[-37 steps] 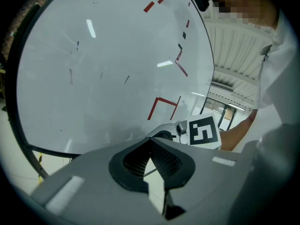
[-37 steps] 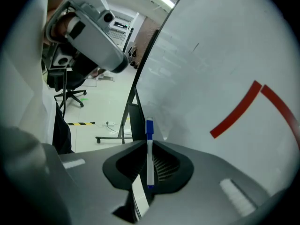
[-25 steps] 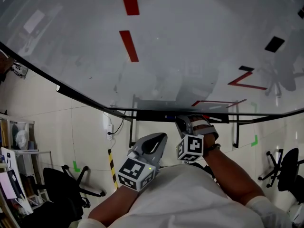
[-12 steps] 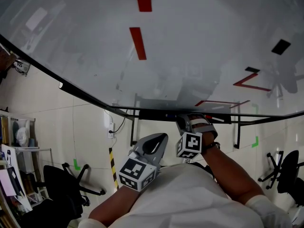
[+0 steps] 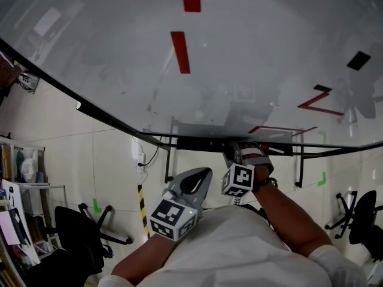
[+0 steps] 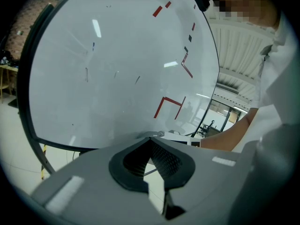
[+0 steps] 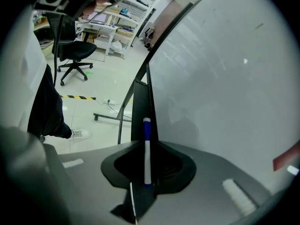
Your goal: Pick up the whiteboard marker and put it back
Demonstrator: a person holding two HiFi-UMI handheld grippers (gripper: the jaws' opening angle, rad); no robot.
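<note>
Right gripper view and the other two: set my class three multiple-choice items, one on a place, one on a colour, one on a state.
1. Where is the marker?
A in a cup
B between the right gripper's jaws
C in a drawer

2. What colour is the marker's far end?
A green
B red
C blue

3. How do the left gripper's jaws stand?
A together, with nothing held
B wide apart
C shut on a pen

Answers:
1. B, the white barrel sits clamped between the jaws.
2. C, the end pointing away from the camera is blue.
3. A, the jaw tips meet and nothing lies between them.
</note>
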